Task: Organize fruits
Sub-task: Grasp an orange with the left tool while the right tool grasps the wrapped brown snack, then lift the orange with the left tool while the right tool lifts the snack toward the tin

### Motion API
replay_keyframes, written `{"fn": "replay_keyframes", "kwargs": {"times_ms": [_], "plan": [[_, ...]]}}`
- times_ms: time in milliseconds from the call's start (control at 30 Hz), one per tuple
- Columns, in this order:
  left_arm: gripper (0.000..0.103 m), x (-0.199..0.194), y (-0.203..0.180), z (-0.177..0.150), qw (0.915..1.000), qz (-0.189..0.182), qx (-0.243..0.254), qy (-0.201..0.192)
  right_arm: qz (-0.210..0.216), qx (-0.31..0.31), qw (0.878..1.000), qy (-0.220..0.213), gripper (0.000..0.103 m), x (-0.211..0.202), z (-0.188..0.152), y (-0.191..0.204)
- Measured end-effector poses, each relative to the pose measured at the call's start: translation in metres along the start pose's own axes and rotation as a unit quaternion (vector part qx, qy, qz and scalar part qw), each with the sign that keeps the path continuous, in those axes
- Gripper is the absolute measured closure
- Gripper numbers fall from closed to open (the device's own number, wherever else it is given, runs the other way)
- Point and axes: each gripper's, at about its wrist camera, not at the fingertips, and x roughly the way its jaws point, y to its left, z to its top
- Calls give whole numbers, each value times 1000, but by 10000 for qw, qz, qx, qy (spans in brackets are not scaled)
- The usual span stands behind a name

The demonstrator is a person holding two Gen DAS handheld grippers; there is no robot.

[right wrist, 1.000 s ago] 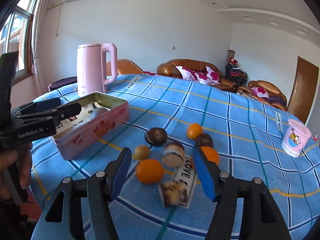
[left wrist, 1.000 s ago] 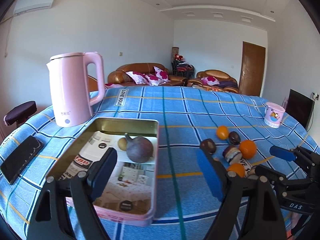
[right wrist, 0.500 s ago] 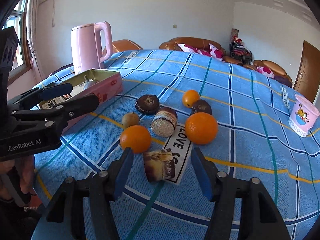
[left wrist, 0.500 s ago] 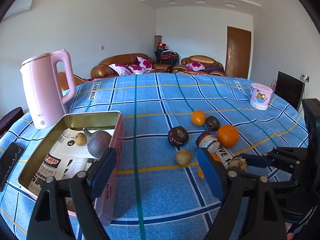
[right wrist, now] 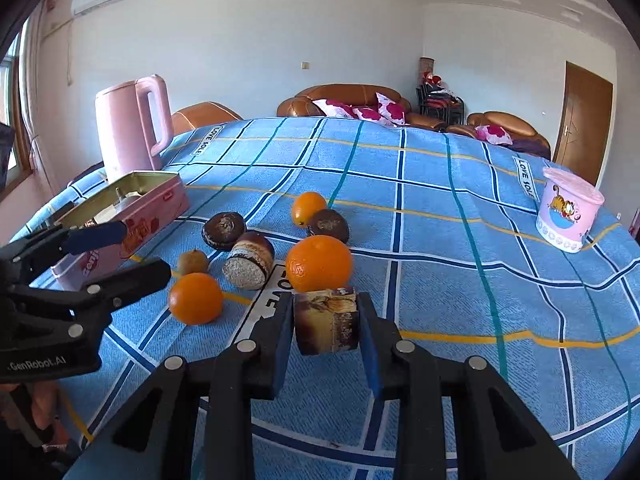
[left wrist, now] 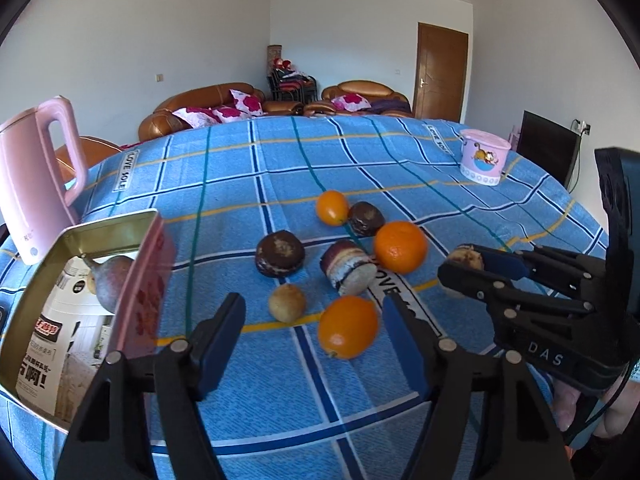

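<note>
Right tongs (right wrist: 325, 322) pinched around a held piece; left tongs (left wrist: 314, 334) spread wide, low over the cloth.

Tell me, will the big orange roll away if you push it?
Probably. The big orange looks round and sits loose on the flat cloth, so a nudge would likely roll it. The cake piece right beside it might stop it that way.

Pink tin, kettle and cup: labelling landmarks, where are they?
Pink tin (right wrist: 154, 210), right wrist view, on its pink side wall.
Kettle (right wrist: 124, 132), right wrist view, on its body.
Cup (right wrist: 566, 212), right wrist view, on its printed side.
</note>
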Motion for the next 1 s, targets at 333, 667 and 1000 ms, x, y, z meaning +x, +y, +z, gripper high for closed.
{"fn": "replay_keyframes", "kwargs": {"times_ms": [333,667,1000], "plan": [[66,27,-14,1,9984,-117,177,515,86,125,9999,37,70,0,-2,-3],[67,16,-10,0,9997,-120,108,197,81,0,9998,-203,70,-8,-5,0],[67,0,-7,-3,9996,55,64,-280,111,-171,9985,-503,70,-17,-8,4]]}}
